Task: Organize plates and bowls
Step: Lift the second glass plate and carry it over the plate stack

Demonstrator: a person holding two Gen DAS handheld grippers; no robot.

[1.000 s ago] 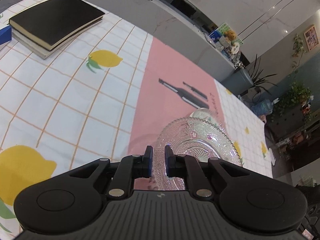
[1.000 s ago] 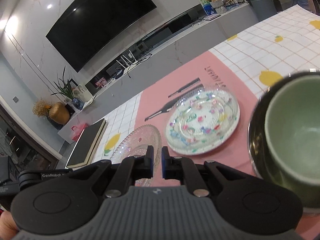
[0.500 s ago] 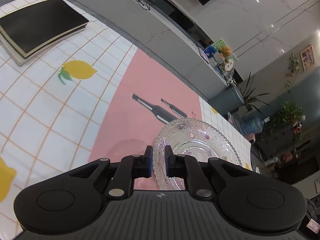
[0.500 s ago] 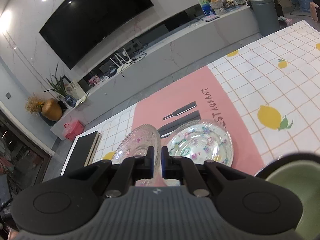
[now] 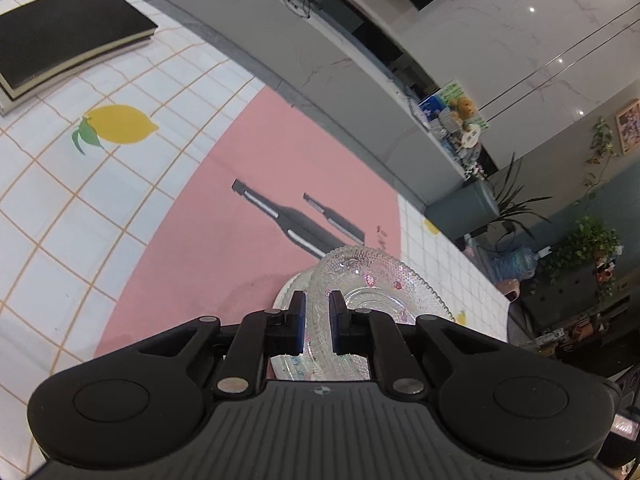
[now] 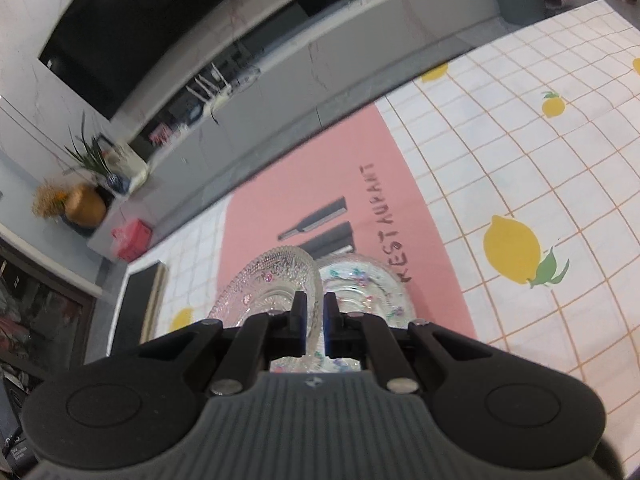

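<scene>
Pinching the clear glass plate's (image 5: 372,292) rim, left claw (image 5: 317,308); right claw (image 6: 315,310) likewise clamped.

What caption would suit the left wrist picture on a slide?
Left hand-held gripper pinches the rim of a clear glass plate above a flowered plate on the pink mat.

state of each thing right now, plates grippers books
left gripper: shut on the glass plate's rim
glass plate: held, tilted, lifted partly over the floral plate
floral plate: lying flat on the pink mat
right gripper: fingers close together, the glass plate's rim between them; grip unclear
books: closed, stacked
pink mat: spread flat
</scene>
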